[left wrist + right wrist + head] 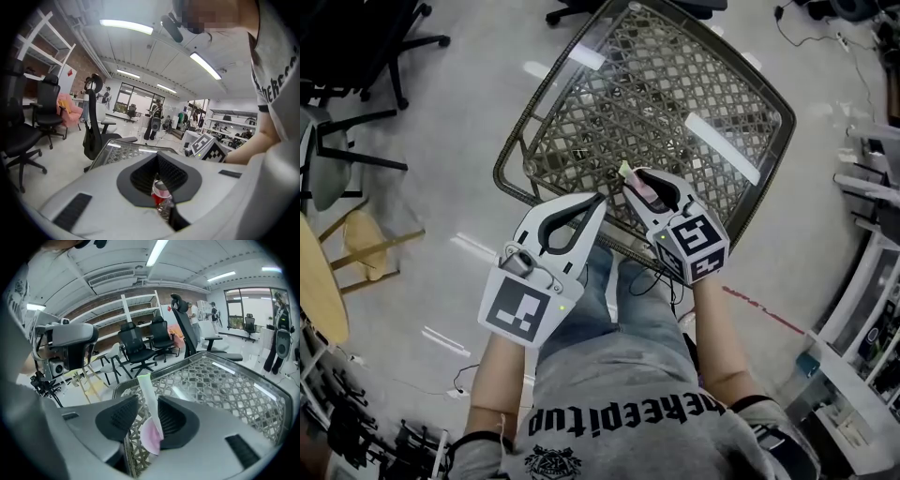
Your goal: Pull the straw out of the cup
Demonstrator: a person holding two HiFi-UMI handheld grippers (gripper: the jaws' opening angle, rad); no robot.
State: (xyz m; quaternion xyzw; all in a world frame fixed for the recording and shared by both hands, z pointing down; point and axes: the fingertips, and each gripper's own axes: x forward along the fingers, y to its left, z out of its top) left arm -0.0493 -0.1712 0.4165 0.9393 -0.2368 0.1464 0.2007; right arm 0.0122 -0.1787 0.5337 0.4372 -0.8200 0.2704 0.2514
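So, the person is sitting at the near corner of a glass-topped wicker worktop [722, 141], with both tools held over their lap, just beside each other.

The left hand-held gripper [157, 157] has its jaws brought together at the tips. The cup [161, 191], small and red with a greyish top, sits pinched in the hollow between the pads. From the head view I can't really pick the cup out.

The right hand-held gripper [147, 398] is spread wide. The straw [150, 404] is out of the cup and stands between these jaws. It's a pale strip leaning on one pad only, with a clear gap to the other pad, so nothing is squeezing it. Its tip pokes up past the jaw ends. There's a soft pink rounded bit [150, 439] at its lower end, and I can't tell what that is.

Office chairs [140, 348] stand on the floor behind.
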